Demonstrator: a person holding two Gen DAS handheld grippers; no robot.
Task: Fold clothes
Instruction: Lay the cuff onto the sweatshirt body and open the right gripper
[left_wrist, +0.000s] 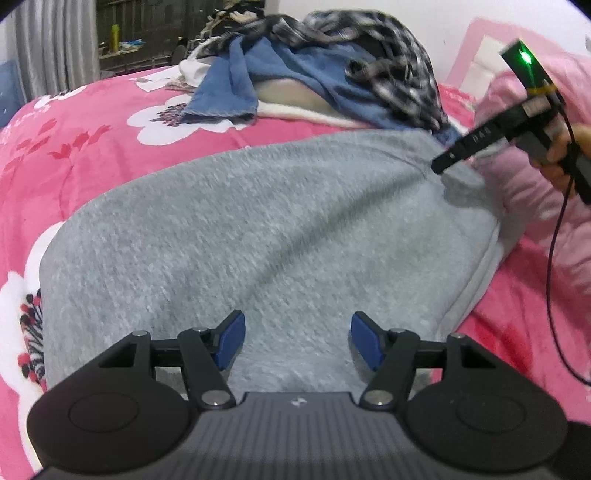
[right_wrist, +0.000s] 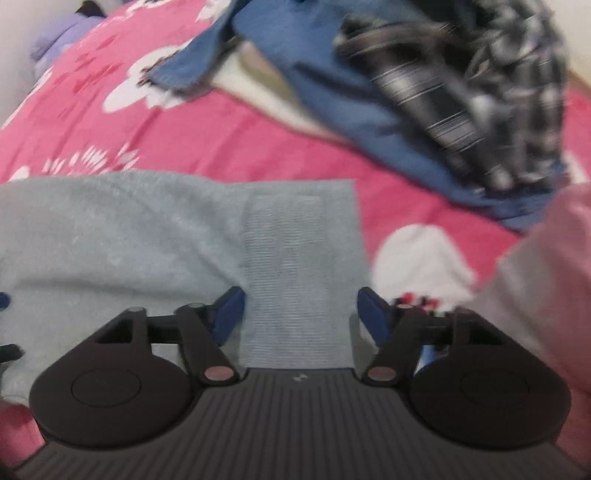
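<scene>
on the pink flowered bedspread (left_wrist: 110, 110), spread close below both tools: a grey fleece garment (left_wrist: 266, 229), lying fairly flat with long soft ridges across it, a ribbed cuff or hem band (right_wrist: 299, 266) at its near-right end under the right gripper (right_wrist: 300, 314). could be laid out ahead of a fold or already doubled over once; cannot tell which from the layers. behind it, heaped and clearly unfolded: a blue denim piece (left_wrist: 236, 85) with a frayed edge, a black-and-white checked cloth (left_wrist: 388, 59), something cream beneath. left gripper (left_wrist: 297, 339) wide apart, clasping nothing, poised over the grey nap. right gripper likewise wide, straddling the ribbed band, pinching nothing. fuzzy, limp, thick stuff; likely to sag when lifted.
</scene>
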